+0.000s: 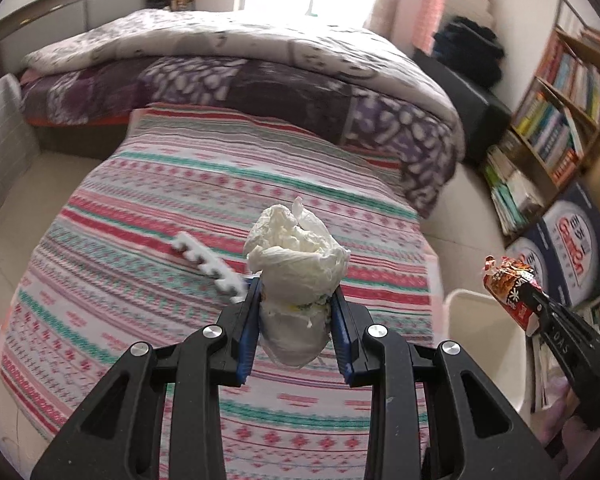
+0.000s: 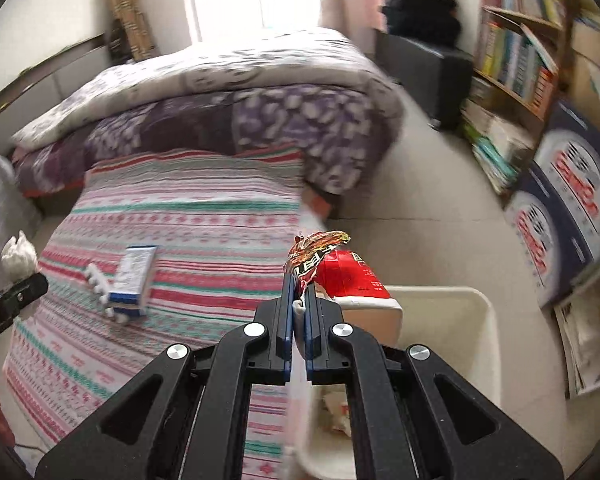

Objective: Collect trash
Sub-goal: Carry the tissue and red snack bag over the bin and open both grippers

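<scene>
My left gripper (image 1: 296, 300) is shut on a crumpled white plastic bag (image 1: 296, 264) and holds it above the striped bedspread (image 1: 140, 272). My right gripper (image 2: 299, 304) is shut on a red snack wrapper (image 2: 340, 268) and holds it over the near rim of the white bin (image 2: 476, 340). The wrapper also shows in the left wrist view (image 1: 508, 284), beside the bin (image 1: 480, 320). The white bag also shows at the left edge of the right wrist view (image 2: 18, 256). A blue and white carton (image 2: 134, 280) and a white toothed foam strip (image 2: 100, 286) lie on the bedspread.
A folded purple and white quilt (image 1: 260, 68) covers the far half of the bed. A bookshelf (image 2: 520, 48) and blue printed boxes (image 2: 560, 200) stand on the right. The bin holds some scraps (image 2: 336, 408). Pale floor tiles (image 2: 420, 208) lie between bed and shelf.
</scene>
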`<state>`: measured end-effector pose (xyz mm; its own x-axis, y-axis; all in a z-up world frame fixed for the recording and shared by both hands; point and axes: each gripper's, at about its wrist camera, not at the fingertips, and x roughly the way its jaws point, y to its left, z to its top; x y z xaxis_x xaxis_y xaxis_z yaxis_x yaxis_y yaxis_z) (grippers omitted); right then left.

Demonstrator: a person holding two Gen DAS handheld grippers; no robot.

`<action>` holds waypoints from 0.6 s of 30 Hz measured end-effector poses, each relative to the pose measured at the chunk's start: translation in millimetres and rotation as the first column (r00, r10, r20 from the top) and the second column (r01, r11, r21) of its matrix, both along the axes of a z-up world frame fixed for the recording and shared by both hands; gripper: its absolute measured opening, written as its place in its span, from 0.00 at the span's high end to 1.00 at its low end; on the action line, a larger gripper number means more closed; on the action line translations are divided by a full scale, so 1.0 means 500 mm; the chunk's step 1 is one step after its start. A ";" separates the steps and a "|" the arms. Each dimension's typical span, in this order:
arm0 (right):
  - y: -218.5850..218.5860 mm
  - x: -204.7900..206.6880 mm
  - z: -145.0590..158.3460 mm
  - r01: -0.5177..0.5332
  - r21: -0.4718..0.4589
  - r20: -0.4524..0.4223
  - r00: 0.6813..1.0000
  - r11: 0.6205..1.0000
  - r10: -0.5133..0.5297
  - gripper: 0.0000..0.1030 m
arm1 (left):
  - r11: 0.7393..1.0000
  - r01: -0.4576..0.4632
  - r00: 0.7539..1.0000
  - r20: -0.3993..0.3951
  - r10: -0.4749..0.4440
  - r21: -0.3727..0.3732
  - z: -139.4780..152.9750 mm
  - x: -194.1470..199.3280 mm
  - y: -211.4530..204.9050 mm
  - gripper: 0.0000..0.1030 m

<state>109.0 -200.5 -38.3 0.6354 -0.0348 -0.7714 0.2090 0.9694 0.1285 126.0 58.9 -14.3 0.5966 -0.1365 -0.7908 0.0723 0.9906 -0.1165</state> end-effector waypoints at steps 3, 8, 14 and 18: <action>-0.044 -0.011 -0.001 0.054 0.006 -0.005 0.999 0.999 -0.054 0.96 | 0.999 0.053 0.999 -0.004 -0.053 0.007 -0.012 -0.002 -0.055 0.69; -0.103 -0.030 0.006 0.118 0.001 -0.001 0.993 0.993 -0.118 0.96 | 0.989 0.146 0.989 -0.022 -0.146 -0.002 -0.037 -0.010 -0.145 0.69; -0.169 -0.060 0.004 0.189 0.053 -0.012 0.982 0.980 -0.189 0.96 | 0.967 0.253 0.967 -0.041 -0.253 0.000 -0.067 -0.027 -0.244 0.69; -0.198 -0.077 0.007 0.221 0.057 -0.010 0.975 0.974 -0.221 0.96 | 0.951 0.310 0.950 -0.038 -0.310 0.001 -0.077 -0.040 -0.296 0.69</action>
